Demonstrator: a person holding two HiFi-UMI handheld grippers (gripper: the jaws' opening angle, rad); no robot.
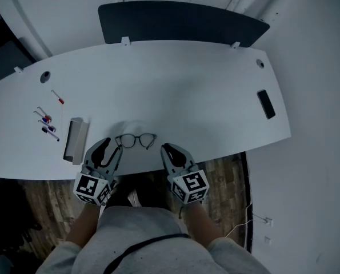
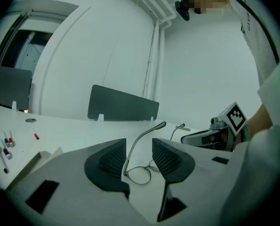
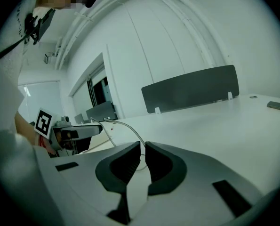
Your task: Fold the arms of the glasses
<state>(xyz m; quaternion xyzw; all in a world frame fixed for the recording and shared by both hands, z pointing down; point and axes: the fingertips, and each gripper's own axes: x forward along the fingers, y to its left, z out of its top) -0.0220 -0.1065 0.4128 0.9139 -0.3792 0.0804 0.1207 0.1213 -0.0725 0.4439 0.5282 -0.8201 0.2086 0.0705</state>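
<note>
Thin-rimmed round glasses (image 1: 135, 140) rest on the white table (image 1: 192, 90) near its front edge, lenses down and both arms unfolded, pointing up. My left gripper (image 1: 114, 148) is just left of them and open. In the left gripper view one arm of the glasses (image 2: 140, 142) rises in the gap between the jaws, clear of both pads, with a lens (image 2: 140, 175) below. My right gripper (image 1: 165, 148) sits just right of the glasses. In the right gripper view its jaws (image 3: 143, 157) stand almost together, and a glasses arm (image 3: 129, 130) curves up beyond them.
A grey case (image 1: 75, 138) lies left of the left gripper, with several pens (image 1: 47, 121) farther left. A black phone (image 1: 266, 104) lies at the table's right end. A dark divider panel (image 1: 181, 21) stands along the far edge. The table's front edge runs under both grippers.
</note>
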